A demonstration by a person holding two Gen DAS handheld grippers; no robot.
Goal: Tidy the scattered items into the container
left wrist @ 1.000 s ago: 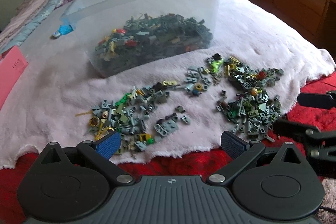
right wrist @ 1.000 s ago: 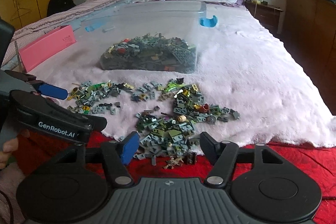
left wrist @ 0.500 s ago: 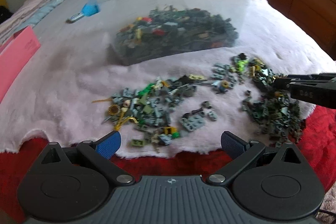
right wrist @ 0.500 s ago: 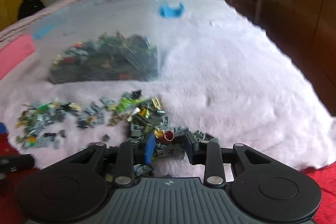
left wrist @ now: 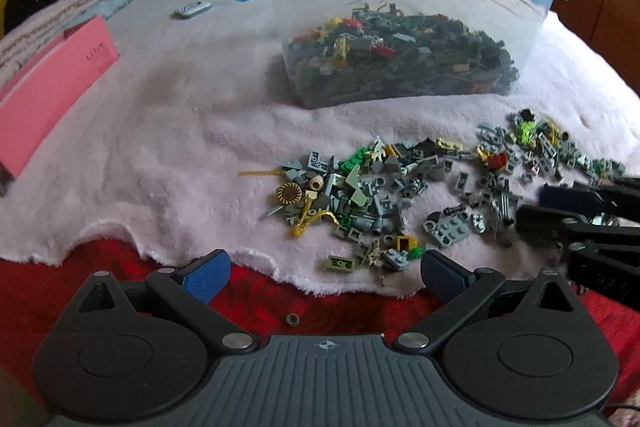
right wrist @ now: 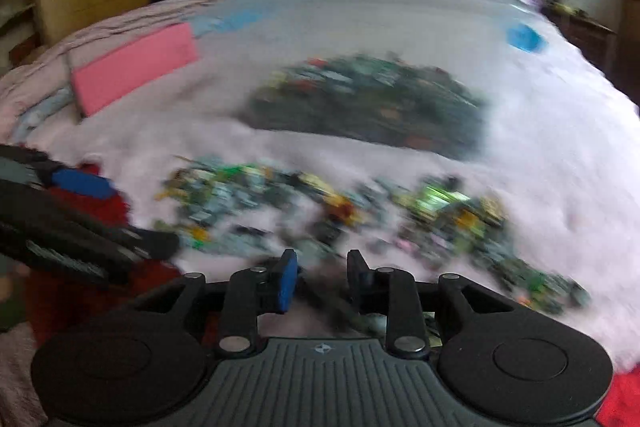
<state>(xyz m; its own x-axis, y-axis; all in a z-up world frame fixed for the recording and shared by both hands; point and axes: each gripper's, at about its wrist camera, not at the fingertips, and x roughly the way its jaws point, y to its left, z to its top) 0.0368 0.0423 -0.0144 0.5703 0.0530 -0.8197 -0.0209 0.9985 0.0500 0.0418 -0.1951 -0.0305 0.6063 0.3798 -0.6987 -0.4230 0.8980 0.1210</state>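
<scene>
Bricks [left wrist: 384, 195] lie loose near the bin [left wrist: 400, 27]; left claw [left wrist: 324, 267] wide, right claw [right wrist: 318, 277] narrow, its catch blurred, may spill

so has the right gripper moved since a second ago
Yes. In the left wrist view the right gripper now reaches in low over the right-hand scattered bricks on the blanket; a second ago it sat back past the blanket's edge.
</scene>
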